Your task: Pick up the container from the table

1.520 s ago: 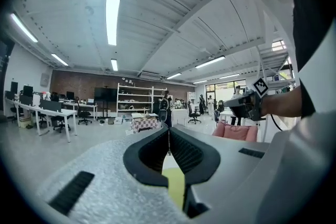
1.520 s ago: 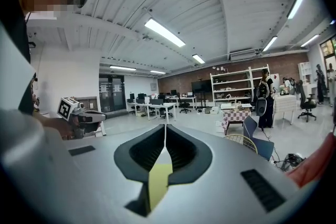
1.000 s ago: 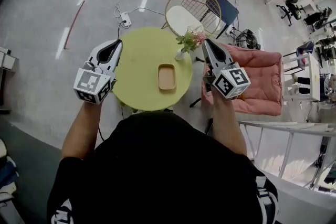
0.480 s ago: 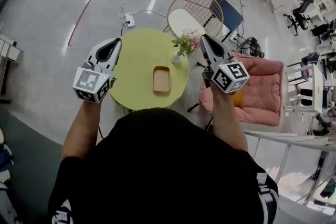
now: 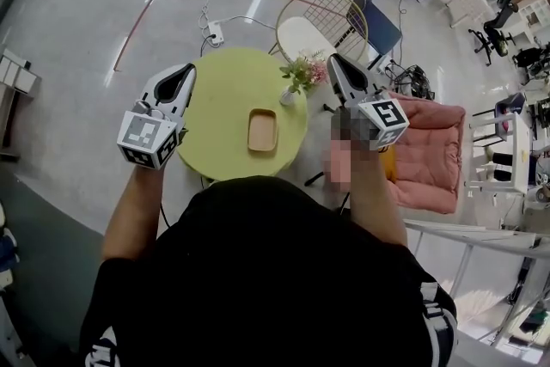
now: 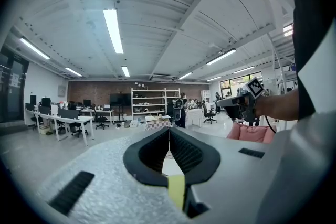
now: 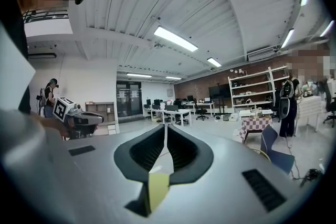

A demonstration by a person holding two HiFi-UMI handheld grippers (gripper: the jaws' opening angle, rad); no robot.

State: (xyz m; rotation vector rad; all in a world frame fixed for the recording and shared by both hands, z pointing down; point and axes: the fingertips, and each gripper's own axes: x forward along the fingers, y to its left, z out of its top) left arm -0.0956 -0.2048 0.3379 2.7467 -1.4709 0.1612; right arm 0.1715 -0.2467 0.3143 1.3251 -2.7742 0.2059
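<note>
A shallow tan rectangular container (image 5: 262, 130) lies near the middle of the round yellow-green table (image 5: 219, 142). My left gripper (image 5: 184, 68) is held in the air over the table's left edge, shut with nothing between its jaws (image 6: 169, 132). My right gripper (image 5: 333, 60) hangs past the table's right edge, beside the flowers, and is also shut and empty (image 7: 166, 127). Both point roughly level across the room, well above the container and apart from it. Each gripper view shows the other gripper, the right gripper (image 6: 242, 103) and the left gripper (image 7: 79, 116), but not the container.
A small vase of pink flowers (image 5: 302, 73) stands at the table's far right edge. Behind the table is a wire chair (image 5: 320, 20) with a white cushion, and a pink armchair (image 5: 427, 152) sits to the right. A power strip (image 5: 216, 33) and cables lie on the floor.
Both grippers have drifted a little higher and farther out, the right one more visibly. Their jaws stay shut. The container has not moved on the table.
</note>
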